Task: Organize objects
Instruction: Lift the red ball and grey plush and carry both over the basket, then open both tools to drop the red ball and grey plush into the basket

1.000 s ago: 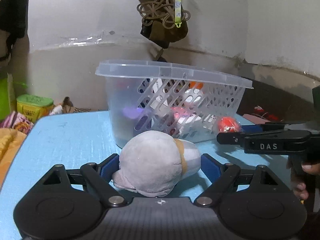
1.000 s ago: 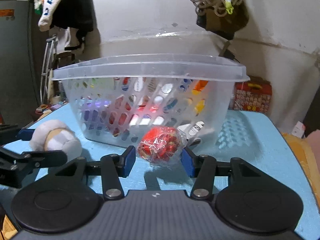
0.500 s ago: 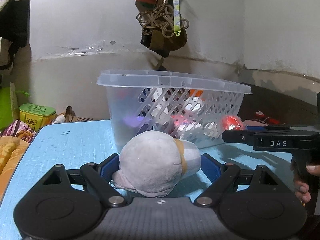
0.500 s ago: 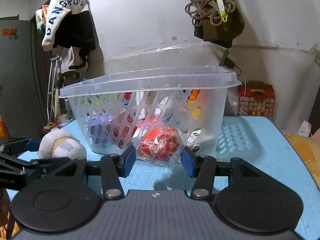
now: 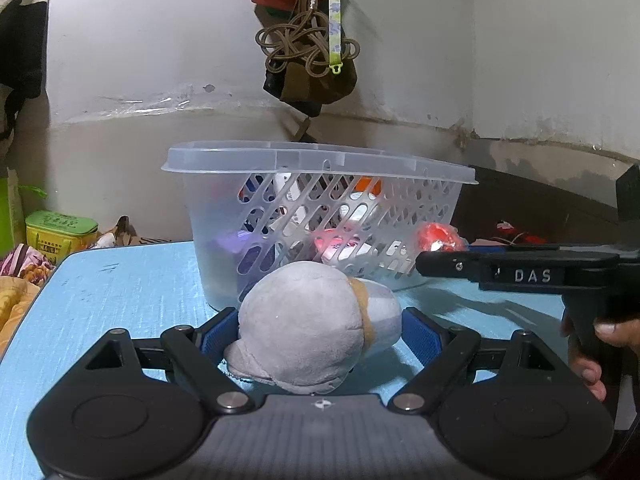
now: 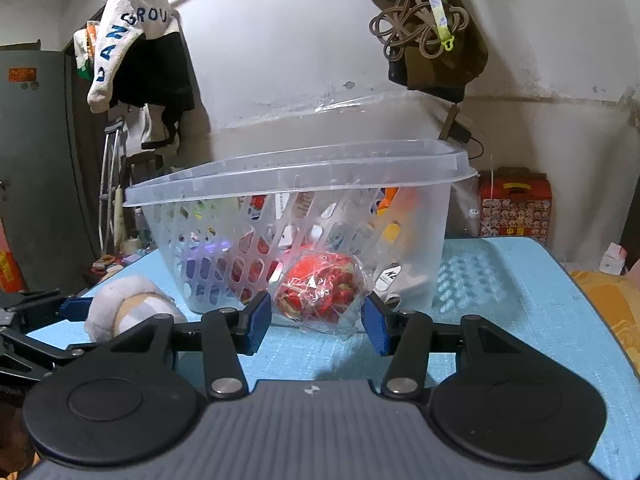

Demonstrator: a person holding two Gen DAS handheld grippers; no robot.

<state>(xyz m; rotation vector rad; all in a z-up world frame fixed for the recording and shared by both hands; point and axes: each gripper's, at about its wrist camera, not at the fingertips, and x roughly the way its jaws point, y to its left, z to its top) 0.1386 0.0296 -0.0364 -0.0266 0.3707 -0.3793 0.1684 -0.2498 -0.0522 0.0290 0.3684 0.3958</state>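
Two grippers held low above blue table (image 5: 120, 288), left gripper (image 5: 316, 330) clamped on grey plush toy (image 5: 308, 328), right gripper (image 6: 318, 316) clamped on red wrapped ball (image 6: 320, 290), both just before clear basket (image 6: 296, 172).

Black hand-held gripper (image 5: 316, 332), blue pads (image 5: 218, 332)

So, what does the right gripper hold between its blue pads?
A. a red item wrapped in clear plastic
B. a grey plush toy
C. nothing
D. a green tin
A: in the right wrist view the right gripper is closed on the red wrapped item, in front of the clear basket.
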